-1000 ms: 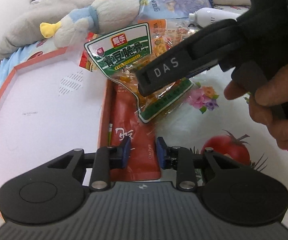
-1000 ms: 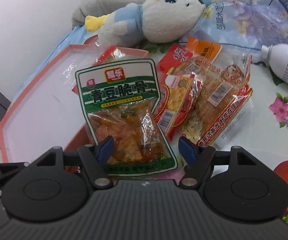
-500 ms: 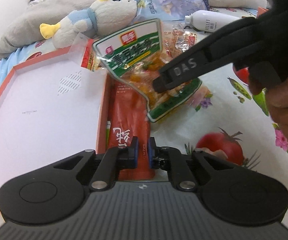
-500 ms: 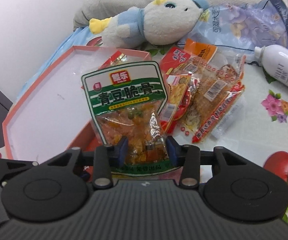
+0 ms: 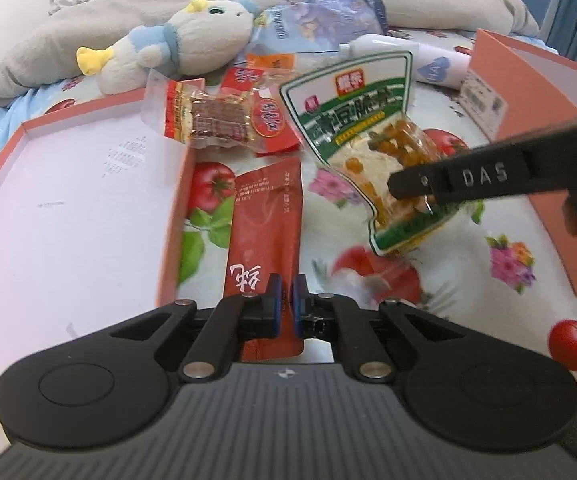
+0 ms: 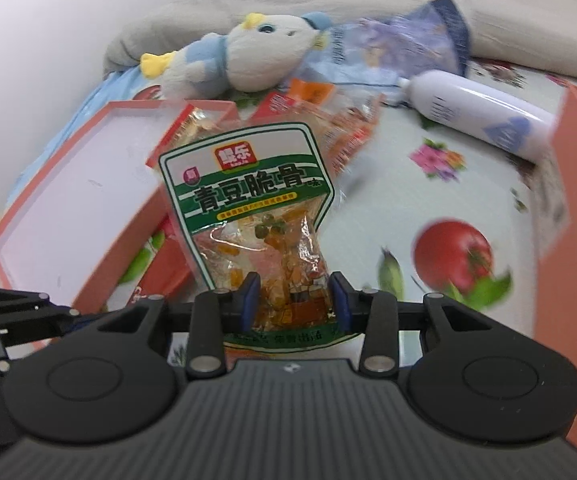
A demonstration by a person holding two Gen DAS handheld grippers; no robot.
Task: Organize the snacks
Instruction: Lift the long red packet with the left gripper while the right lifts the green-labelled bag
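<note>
Since a second ago, the left gripper (image 5: 284, 308) has closed on the near end of the red pouch (image 5: 266, 216) beside the tray (image 5: 68, 216). The right gripper (image 6: 294, 304) has clamped the green bag (image 6: 248, 208) and lifted it rightward.

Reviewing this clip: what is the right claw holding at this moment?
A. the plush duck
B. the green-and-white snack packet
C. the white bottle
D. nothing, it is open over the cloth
B: the right claw is closed on the lower end of the green-and-white snack packet, which the left wrist view shows lifted off the cloth.
</note>
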